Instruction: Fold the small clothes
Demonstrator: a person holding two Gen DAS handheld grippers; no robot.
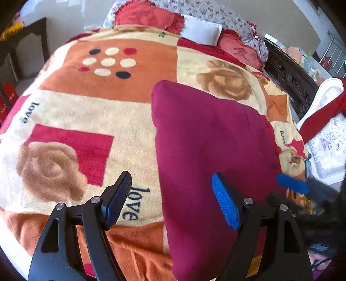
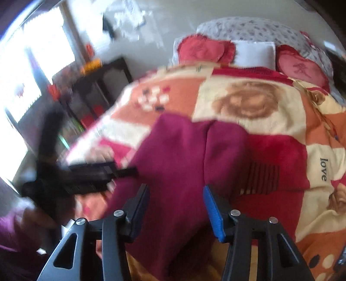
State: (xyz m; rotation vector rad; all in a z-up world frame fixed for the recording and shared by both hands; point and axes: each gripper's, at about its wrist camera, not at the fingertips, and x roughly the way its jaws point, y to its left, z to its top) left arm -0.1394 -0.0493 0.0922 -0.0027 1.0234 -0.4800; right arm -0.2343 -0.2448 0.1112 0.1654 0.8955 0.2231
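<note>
A maroon garment (image 1: 205, 140) lies folded flat on a patterned fleece blanket (image 1: 75, 112) that covers a bed. My left gripper (image 1: 173, 198) hovers open over the garment's near left edge, with one finger above the blanket and the other above the cloth. Nothing is pinched between them. At the right edge a blurred blue pad of my right gripper (image 1: 292, 183) shows. In the right wrist view, the right gripper (image 2: 177, 209) stands open above the near end of the garment (image 2: 179, 155). The left gripper (image 2: 86, 175) is a dark blur at the garment's left side.
Red heart cushions (image 1: 147, 16) and a white pillow (image 1: 201, 28) lie at the bed's far end. A dark table (image 1: 28, 36) stands far left. Dark carved wood (image 1: 289, 73) and a white chair with red cloth (image 1: 324, 121) are on the right. A purple sleeve (image 2: 13, 227) shows lower left.
</note>
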